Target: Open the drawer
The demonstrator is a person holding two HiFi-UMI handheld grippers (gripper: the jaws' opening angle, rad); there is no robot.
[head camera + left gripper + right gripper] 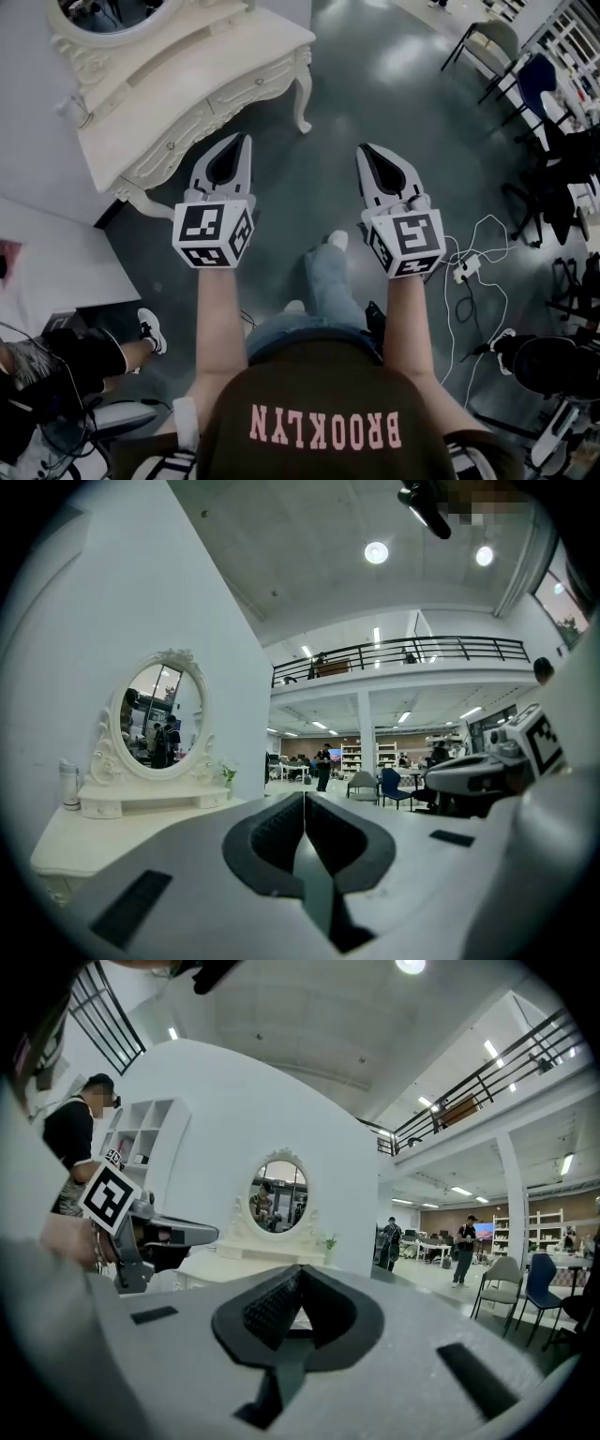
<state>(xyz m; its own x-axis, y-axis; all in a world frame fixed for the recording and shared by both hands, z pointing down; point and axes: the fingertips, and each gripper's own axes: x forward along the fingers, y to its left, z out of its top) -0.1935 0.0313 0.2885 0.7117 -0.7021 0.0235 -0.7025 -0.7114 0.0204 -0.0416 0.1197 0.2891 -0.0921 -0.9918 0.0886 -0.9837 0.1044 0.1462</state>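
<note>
The drawer (pixel 251 82) sat shut in the white dressing table (pixel 216 42) at the upper left of the head view. The left gripper (pixel 242 142) and right gripper (pixel 366 155) were both squeezed shut on nothing, well apart from it. Shut jaws might just bump its front and never get a hold.

"BROOKLYN" on the person's shirt (pixel 323 389)

Cream drawer (pixel 249 81), shut.
Its carved front with small knobs sits flush in the ornate white bench (pixel 192 56), upper left in the head view.
</note>
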